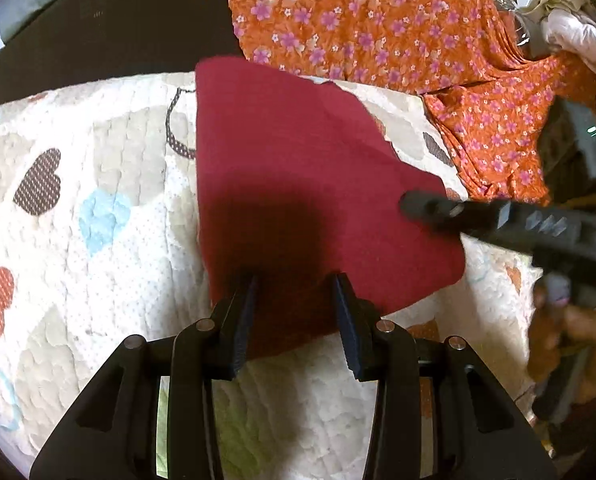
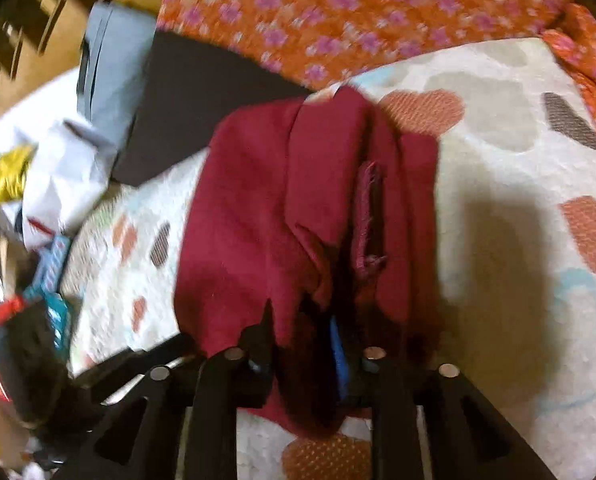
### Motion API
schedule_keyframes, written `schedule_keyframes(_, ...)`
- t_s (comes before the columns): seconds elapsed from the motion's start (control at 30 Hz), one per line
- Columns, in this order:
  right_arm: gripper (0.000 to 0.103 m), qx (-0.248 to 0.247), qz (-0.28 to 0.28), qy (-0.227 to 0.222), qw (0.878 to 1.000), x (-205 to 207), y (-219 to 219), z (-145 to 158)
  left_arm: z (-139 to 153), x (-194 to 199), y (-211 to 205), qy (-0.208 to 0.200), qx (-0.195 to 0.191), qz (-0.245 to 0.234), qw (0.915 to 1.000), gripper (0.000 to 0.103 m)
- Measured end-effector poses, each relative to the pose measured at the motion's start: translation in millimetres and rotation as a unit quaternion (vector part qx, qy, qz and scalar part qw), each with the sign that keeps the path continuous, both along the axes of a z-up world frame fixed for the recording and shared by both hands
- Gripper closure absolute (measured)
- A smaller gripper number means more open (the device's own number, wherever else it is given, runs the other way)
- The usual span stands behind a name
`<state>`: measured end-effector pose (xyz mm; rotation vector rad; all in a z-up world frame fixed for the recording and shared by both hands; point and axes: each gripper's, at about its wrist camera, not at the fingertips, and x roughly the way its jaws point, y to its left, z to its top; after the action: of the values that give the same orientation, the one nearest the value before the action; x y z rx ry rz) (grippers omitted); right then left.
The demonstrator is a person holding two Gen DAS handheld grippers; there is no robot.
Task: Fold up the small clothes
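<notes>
1. The maroon garment (image 1: 298, 176) lay on the heart-print quilt (image 1: 97, 200) of a bed, near edge towards both claws, far end by the orange floral fabric (image 1: 358, 12).
2. Left claw (image 1: 295, 312): jaws part spread, straddling the near hem. Cloth sat between the fingers, but the pads didn't look pressed on it. Read as not gripping.
3. Right claw (image 2: 302, 344): fingers buried in bunched maroon folds at the garment's side. Cloth looked pinched between them, though the view was blurred. From the left wrist view its tip (image 1: 422, 204) sat on the garment's right edge.
4. Step in hand, my read: mid-fold, right side gathered and being laid over; ridges and a loose seam (image 2: 368, 216) showed it wasn't flat yet.
5. Next move likely needs the right claw to let go cleanly without dragging cloth, then flatten the ridges, and the left to pinch the hem for the next fold.
</notes>
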<state>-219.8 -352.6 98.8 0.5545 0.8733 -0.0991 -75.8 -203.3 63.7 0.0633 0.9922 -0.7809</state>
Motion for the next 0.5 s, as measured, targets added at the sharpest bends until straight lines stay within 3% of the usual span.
schedule_keyframes(0.13, 0.075, 0.000, -0.016, -0.041, 0.999, 8, -12, 24, -2, 4, -8, -0.001, 0.001, 0.003, 1.0000, 0.067)
schedule_keyframes(0.17, 0.070, -0.009, -0.024, -0.039, 0.999, 15, -15, 25, -2, 4, -9, -0.002, 0.002, 0.003, 1.0000, 0.066)
schedule_keyframes(0.23, 0.067, -0.016, -0.037, -0.024, 0.999, 34, -22, 22, -3, 2, -10, -0.006, 0.002, 0.000, 1.0000, 0.063)
schedule_keyframes(0.37, 0.067, 0.018, -0.033, -0.017, 0.999, 74, -34, 1, -6, 1, -9, -0.010, -0.001, 0.000, 1.0000, 0.063)
schedule_keyframes(0.47, 0.089, -0.001, -0.034, -0.008, 0.999, 86, -36, -14, -4, -1, -8, -0.019, -0.003, -0.006, 0.9998, 0.062)
schedule_keyframes(0.5, 0.092, -0.014, -0.031, -0.007, 0.999, 87, -34, -13, -2, -3, -8, -0.023, -0.006, -0.009, 0.9997, 0.062)
